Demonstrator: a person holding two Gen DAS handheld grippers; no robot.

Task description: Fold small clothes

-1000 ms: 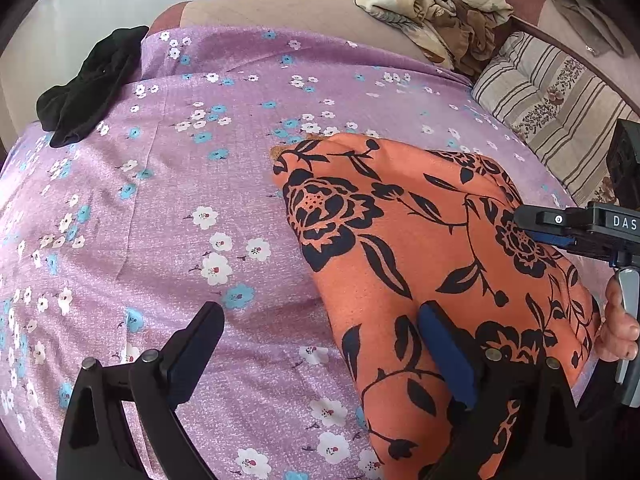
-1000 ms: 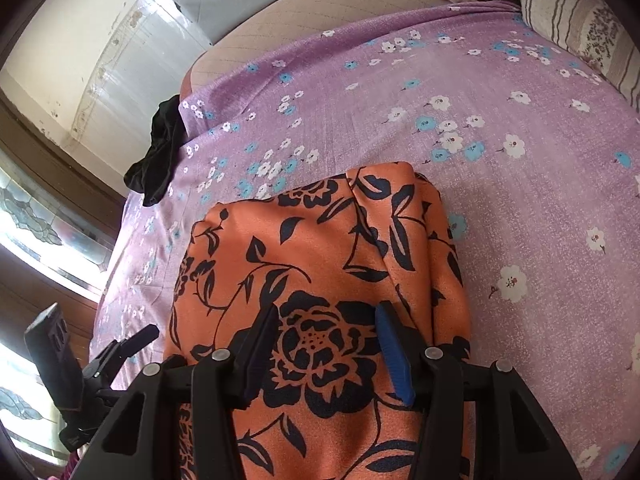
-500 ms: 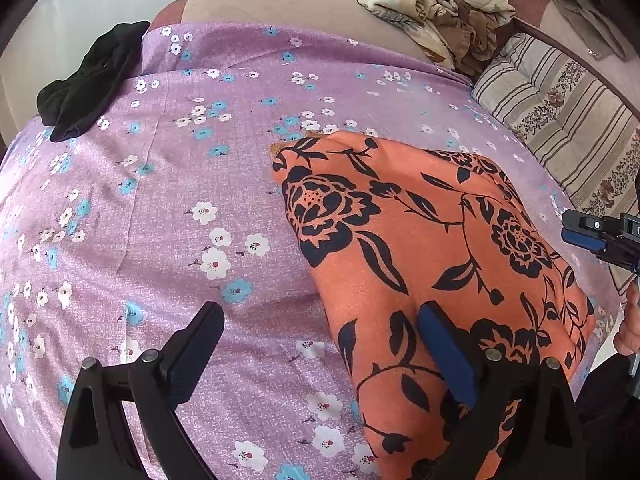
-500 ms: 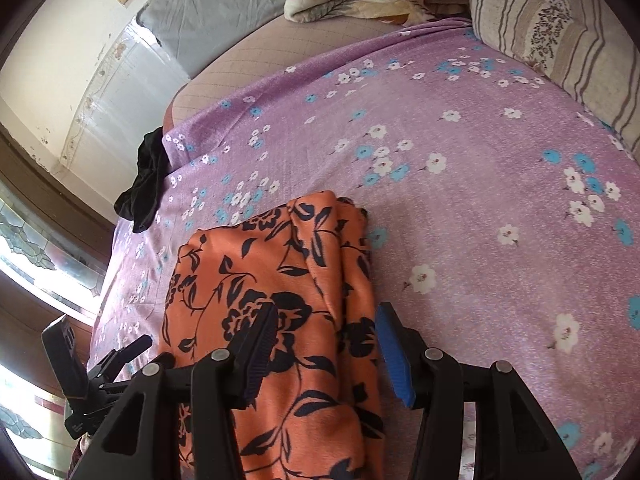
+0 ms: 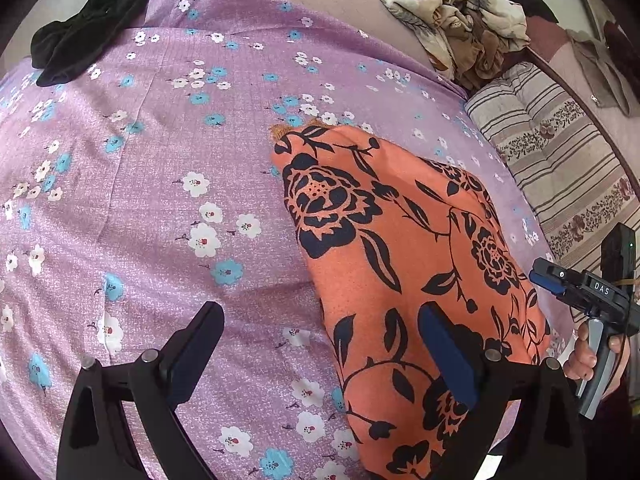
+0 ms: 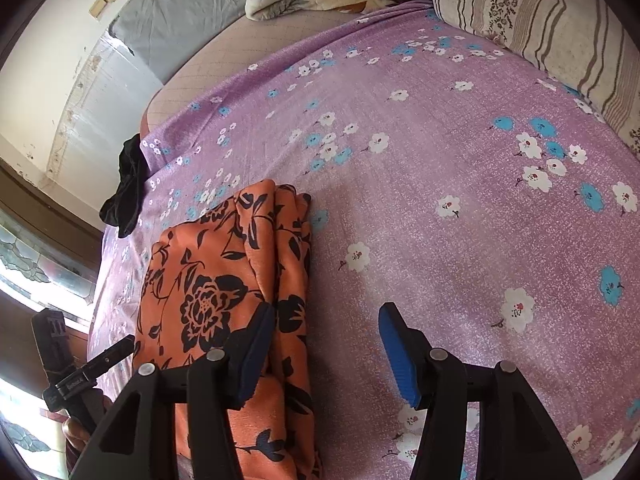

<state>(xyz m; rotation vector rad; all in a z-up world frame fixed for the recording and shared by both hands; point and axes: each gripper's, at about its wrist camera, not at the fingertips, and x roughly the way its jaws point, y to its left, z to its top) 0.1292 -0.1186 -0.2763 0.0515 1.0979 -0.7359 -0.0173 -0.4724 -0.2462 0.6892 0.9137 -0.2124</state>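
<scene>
An orange garment with black flowers (image 5: 400, 248) lies folded into a long strip on the purple flowered bedsheet (image 5: 160, 200). It also shows in the right wrist view (image 6: 224, 280). My left gripper (image 5: 320, 356) is open and empty, low over the sheet at the garment's left edge; its right finger (image 5: 444, 356) is over the cloth. My right gripper (image 6: 326, 356) is open and empty, at the garment's right edge, its left finger (image 6: 252, 356) over the cloth. The right gripper also shows at the right of the left wrist view (image 5: 580, 288).
A black garment (image 5: 84, 36) lies at the sheet's far left corner. A crumpled beige patterned blanket (image 5: 460, 16) sits at the back. A striped pillow (image 5: 560, 168) lies along the right side. The sheet spreads wide on both sides of the orange garment.
My right gripper has moved rightward off the orange garment, from over its middle to its right edge. The left gripper has held almost still. The garment lies flat.
</scene>
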